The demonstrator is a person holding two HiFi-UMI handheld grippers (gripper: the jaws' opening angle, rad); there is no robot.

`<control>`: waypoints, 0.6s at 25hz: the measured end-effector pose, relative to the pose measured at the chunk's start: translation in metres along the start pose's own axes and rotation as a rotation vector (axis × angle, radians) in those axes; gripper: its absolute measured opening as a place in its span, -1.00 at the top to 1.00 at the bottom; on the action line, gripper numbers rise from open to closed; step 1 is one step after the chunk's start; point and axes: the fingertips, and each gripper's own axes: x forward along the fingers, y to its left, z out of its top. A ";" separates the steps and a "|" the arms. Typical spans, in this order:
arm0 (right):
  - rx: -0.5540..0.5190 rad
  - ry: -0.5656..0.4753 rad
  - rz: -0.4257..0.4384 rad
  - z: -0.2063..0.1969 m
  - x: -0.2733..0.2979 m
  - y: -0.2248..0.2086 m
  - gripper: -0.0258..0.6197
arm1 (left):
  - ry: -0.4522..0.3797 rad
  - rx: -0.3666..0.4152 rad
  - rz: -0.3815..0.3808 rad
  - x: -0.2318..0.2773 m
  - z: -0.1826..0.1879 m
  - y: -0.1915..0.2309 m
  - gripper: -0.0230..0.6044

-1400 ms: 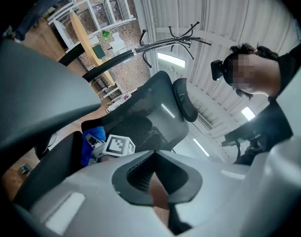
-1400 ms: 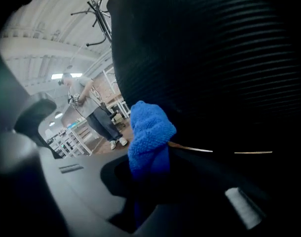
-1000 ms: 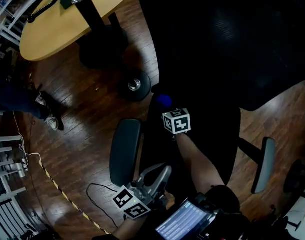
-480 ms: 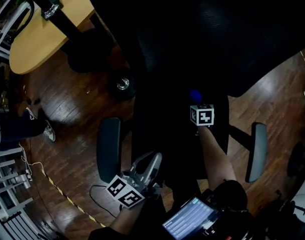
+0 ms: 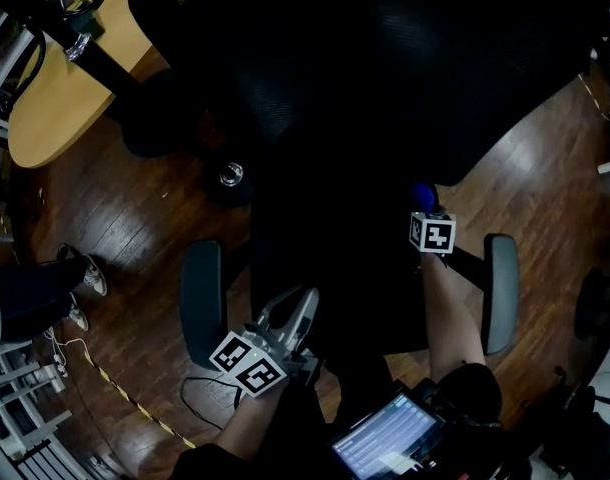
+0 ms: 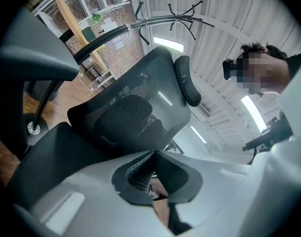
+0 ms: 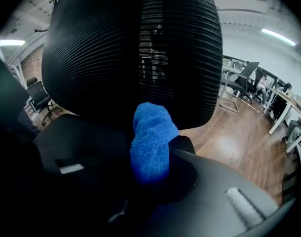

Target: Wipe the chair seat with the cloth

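Lengthwise, the blue cloth (image 7: 151,142) juts from the clenched right claw (image 7: 150,162) toward the backrest (image 7: 140,48); left claw (image 6: 152,155) closed, empty.

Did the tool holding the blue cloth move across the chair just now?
Yes. The right tool, shut on the blue cloth, slid across the seat toward the right armrest, away from the left armrest.
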 end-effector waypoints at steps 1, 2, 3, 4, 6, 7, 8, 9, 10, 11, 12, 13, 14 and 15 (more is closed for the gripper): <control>0.001 -0.002 -0.001 0.001 -0.002 -0.001 0.78 | 0.004 0.000 -0.001 0.001 -0.001 0.000 0.95; 0.002 -0.006 -0.001 0.002 -0.003 -0.001 0.78 | 0.006 -0.001 -0.004 0.001 -0.002 0.000 0.95; 0.000 -0.012 0.002 0.003 -0.004 -0.001 0.78 | 0.006 -0.002 -0.007 0.002 -0.002 0.000 0.95; -0.003 -0.018 0.005 0.003 -0.003 -0.003 0.78 | 0.006 -0.003 -0.009 0.002 -0.002 0.000 0.95; -0.012 -0.031 0.014 0.003 -0.001 -0.005 0.78 | 0.005 -0.004 -0.014 0.004 -0.001 0.003 0.95; -0.020 -0.036 0.019 0.004 -0.001 -0.004 0.78 | 0.005 -0.004 -0.017 0.004 0.000 0.005 0.95; -0.029 -0.042 0.031 0.006 -0.001 0.001 0.77 | 0.003 -0.006 -0.019 0.004 0.002 0.006 0.95; -0.035 -0.050 0.054 0.008 -0.002 0.011 0.78 | 0.000 -0.011 -0.022 0.003 0.003 0.008 0.95; -0.036 -0.060 0.086 0.010 -0.004 0.027 0.78 | -0.001 -0.016 -0.024 0.003 0.004 0.009 0.95; -0.037 -0.069 0.124 0.012 -0.006 0.046 0.77 | -0.001 -0.022 -0.026 0.002 0.005 0.009 0.95; -0.042 -0.076 0.165 0.014 -0.006 0.070 0.77 | -0.001 -0.027 -0.027 0.001 0.005 0.009 0.95; -0.053 -0.080 0.210 0.016 -0.005 0.096 0.77 | -0.001 -0.033 -0.027 0.001 0.005 0.009 0.95; -0.068 -0.081 0.260 0.017 -0.005 0.126 0.78 | -0.002 -0.038 -0.027 0.001 0.006 0.010 0.95; -0.084 -0.081 0.312 0.019 -0.004 0.156 0.77 | -0.004 -0.042 -0.025 0.000 0.007 0.011 0.95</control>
